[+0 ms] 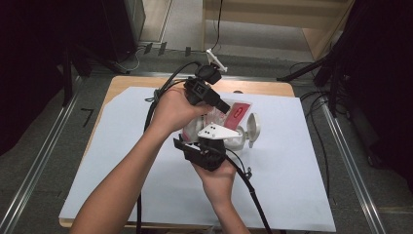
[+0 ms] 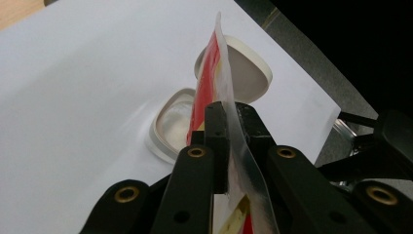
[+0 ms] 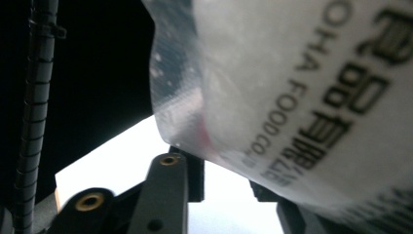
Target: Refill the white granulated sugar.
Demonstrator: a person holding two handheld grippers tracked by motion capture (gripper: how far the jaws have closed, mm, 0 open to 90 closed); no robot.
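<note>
Two grippers at work over a white sheet (image 1: 112, 161) on a wooden table (image 1: 131, 82). Farthest left in the high view, a bare forearm rising from the bottom edge to the left hand (image 1: 173, 111), wrapped round the left gripper (image 1: 221, 105) and tipping it down and to the right. Seen along its own jaws in the left gripper view, left gripper (image 2: 233, 117) pressed together on the clear edge of a red and yellow plastic bag (image 2: 207, 83), held edge-on and upright, with no gap either side of the film.

Further right and nearer the bottom edge, the right hand (image 1: 219, 178) under the right gripper (image 1: 225, 139), pointed away from the person toward the bag (image 1: 237, 114). From the right gripper view, right gripper (image 3: 226, 180) with jaws standing apart and bright sheet showing between them; the bag's clear printed side (image 3: 292, 87) hanging close over the tips and hiding the right-hand one, so cannot tell whether the pads actually press on it.

Bag thus off the sheet, between the two tools, directly above a white container (image 1: 239, 141) resting on the sheet. Right of that, its round lid (image 1: 253, 126) swung open and standing up. In the left gripper view, same open container (image 2: 168, 124) just behind the bag, the lid (image 2: 251, 73) beyond it.
</note>
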